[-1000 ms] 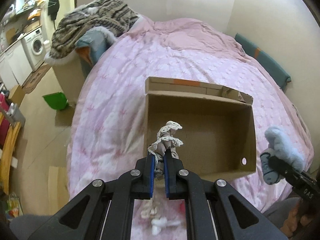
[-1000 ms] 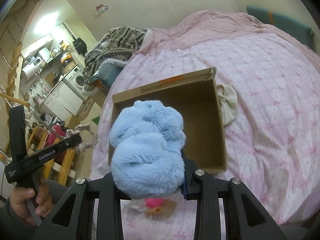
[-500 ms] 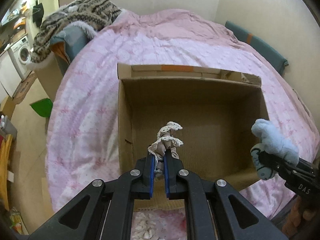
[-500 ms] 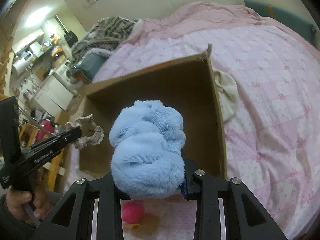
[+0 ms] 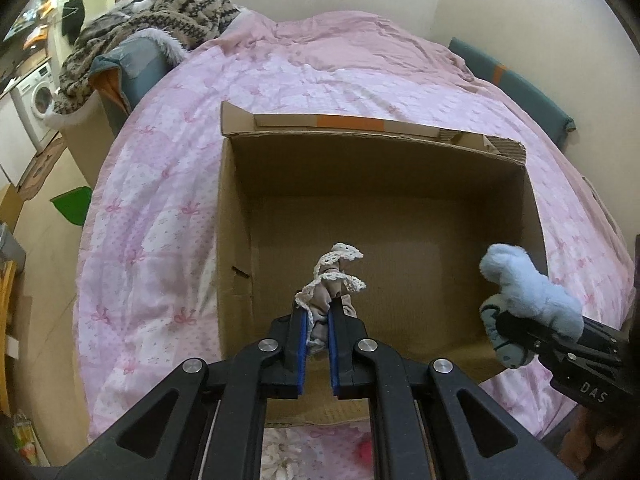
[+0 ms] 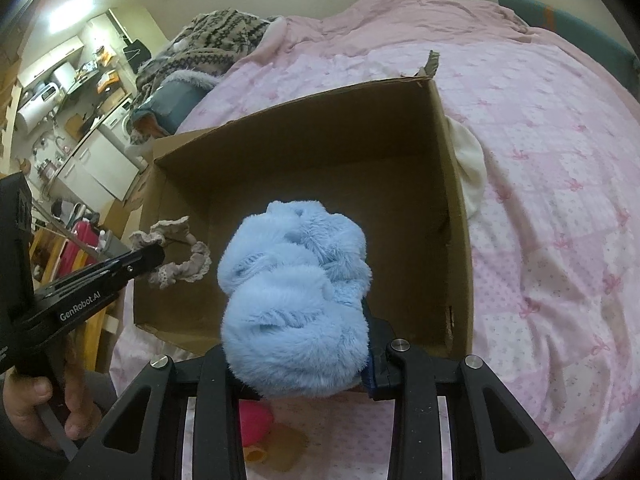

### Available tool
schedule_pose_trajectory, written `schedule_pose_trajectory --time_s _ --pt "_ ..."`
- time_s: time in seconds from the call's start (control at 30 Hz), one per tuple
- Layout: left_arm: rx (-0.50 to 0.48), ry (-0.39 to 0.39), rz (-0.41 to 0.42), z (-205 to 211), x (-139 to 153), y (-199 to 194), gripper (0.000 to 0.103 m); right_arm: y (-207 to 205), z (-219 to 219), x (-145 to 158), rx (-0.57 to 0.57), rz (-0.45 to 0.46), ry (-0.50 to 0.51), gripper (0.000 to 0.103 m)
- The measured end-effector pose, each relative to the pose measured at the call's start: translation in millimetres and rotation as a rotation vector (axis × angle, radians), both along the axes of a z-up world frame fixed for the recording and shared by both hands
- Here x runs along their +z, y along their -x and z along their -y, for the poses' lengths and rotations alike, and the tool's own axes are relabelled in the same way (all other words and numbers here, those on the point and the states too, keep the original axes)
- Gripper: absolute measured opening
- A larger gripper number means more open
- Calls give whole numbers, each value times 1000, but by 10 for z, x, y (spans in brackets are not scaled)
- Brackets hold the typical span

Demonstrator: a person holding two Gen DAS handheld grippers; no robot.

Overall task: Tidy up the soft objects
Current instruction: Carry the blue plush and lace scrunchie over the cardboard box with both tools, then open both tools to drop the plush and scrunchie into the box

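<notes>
Both grippers have dropped over the box's (image 5: 532, 216) near edge, left (image 5: 318, 322) clamped on lace (image 5: 334, 276), right (image 6: 298, 364) on blue plush (image 6: 296, 300); release seems next

The fluffy blue toy (image 6: 296, 300) hides the right gripper's (image 6: 304, 360) fingertips and part of the box (image 6: 452, 216) floor; the box covers most of a cream cloth (image 6: 470, 168); a pink ball (image 6: 256, 424) shows only between gripper arms; the person's hand (image 6: 44, 408) is cut by the frame edge; distant kitchen items are too small to tell.
</notes>
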State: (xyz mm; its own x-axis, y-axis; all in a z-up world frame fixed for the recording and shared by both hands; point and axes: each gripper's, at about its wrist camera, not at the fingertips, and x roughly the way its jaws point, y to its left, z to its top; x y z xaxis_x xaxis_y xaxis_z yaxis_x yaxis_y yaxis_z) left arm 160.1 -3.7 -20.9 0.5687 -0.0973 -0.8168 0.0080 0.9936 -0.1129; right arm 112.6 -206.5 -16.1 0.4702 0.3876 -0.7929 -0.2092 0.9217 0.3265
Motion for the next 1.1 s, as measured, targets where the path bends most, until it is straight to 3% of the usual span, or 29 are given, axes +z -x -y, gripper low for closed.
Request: schedule_pose_trajectory --time_s 0.57,0.7,0.77,0.93,1.0,1.1 --pt "2 10 4 23 5 14 11 -41 -33 -37 6 -27 -24 42" --pt "2 -2 12 32 19 25 20 -47 -30 -30 4 -27 -38 45" --pt "5 -3 19 34 38 32 26 -50 -26 -13 3 -18 -49 52" --pt "22 -16 67 36 134 83 65 -23 -8 93 -3 39 -76 67" --pt "21 -19 86 42 176 101 68 -12 12 137 -10 61 -88 75" --pt "17 -26 91 60 196 110 68 -6 42 160 -21 72 -94 78"
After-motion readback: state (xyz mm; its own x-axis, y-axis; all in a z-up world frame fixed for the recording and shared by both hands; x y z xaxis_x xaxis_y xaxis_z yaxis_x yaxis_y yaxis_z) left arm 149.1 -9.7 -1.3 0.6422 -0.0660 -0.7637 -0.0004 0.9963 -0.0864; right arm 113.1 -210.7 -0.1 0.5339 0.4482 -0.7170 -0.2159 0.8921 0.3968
